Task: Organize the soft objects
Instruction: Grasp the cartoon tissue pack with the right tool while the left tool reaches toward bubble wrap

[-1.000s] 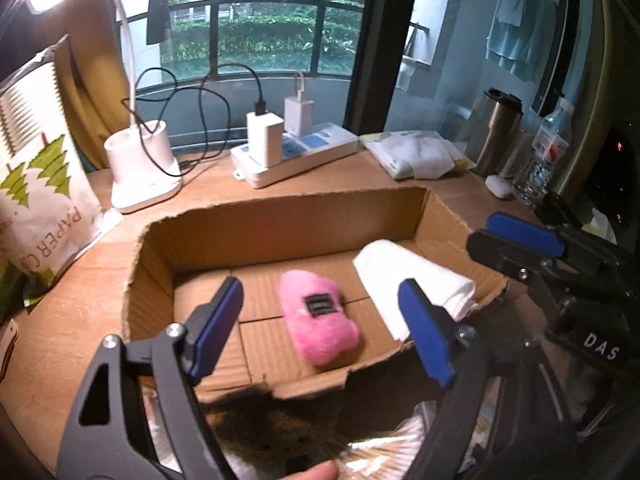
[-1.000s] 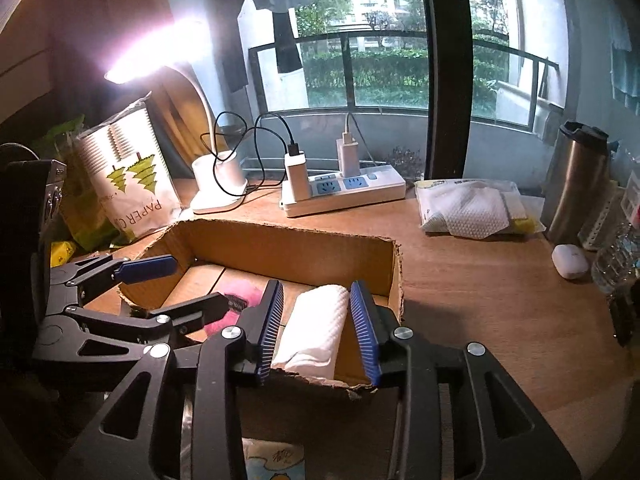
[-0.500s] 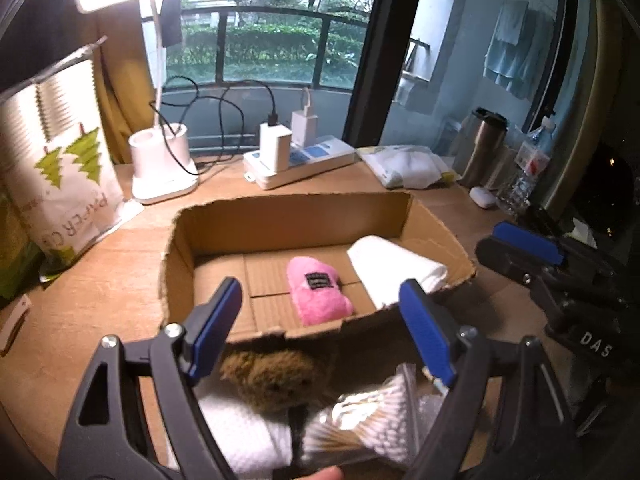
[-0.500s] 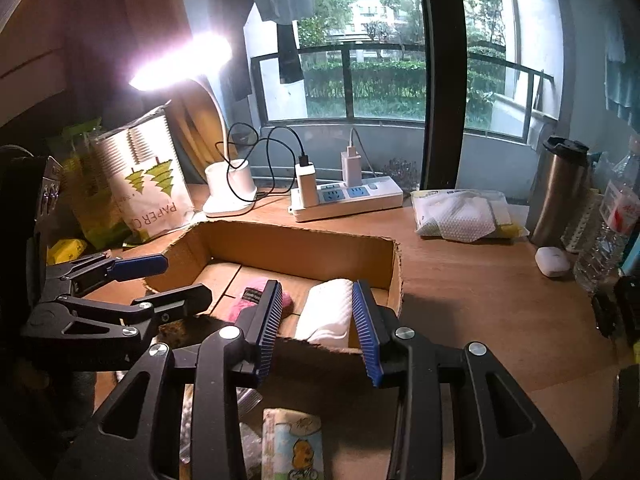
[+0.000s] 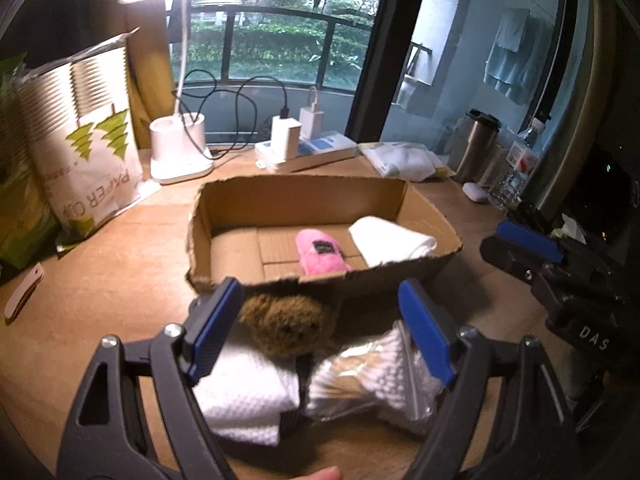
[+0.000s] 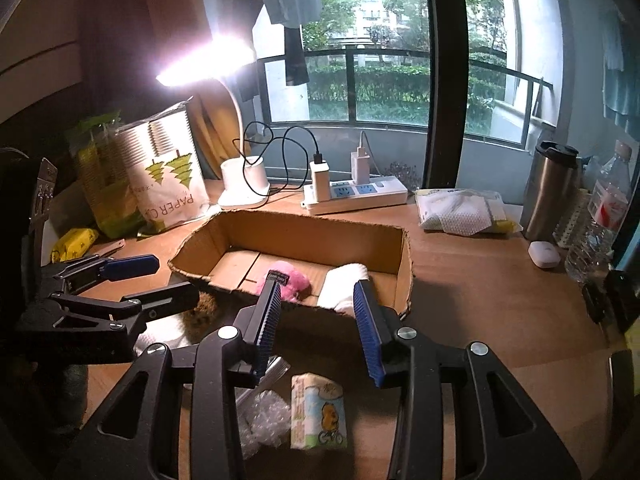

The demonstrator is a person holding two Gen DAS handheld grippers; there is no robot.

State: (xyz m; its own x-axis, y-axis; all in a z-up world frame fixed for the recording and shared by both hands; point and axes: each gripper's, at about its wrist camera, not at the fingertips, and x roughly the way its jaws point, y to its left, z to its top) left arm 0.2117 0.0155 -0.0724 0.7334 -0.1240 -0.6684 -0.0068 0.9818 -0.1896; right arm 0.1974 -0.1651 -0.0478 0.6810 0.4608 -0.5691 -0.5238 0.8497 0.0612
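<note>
- Two soft items already sit in the cardboard box (image 5: 420, 268), frame centre of the left wrist view: pink plush (image 5: 320, 252) and rolled white towel (image 5: 390, 240), side by side.
- Left gripper (image 5: 320, 334), lower centre, jaws wide apart, holding nothing; brown fuzzy toy (image 5: 286, 326) lies between the pads, outside the box's near wall, on a folded white cloth (image 5: 244, 396).
- Toy looks light, squashy, non-slip; likely best pinched across its round body.
- Bag of cotton swabs (image 5: 360, 376) at lower right: crinkly, slippery film.
- Right wrist view: right gripper (image 6: 316, 324), lower centre, jaws parted, empty.
- Tissue pack (image 6: 318, 412) below it, bottom centre: light, compressible, take across the short sides.
- Bubble wrap (image 6: 266, 420) just left of the pack.
</note>
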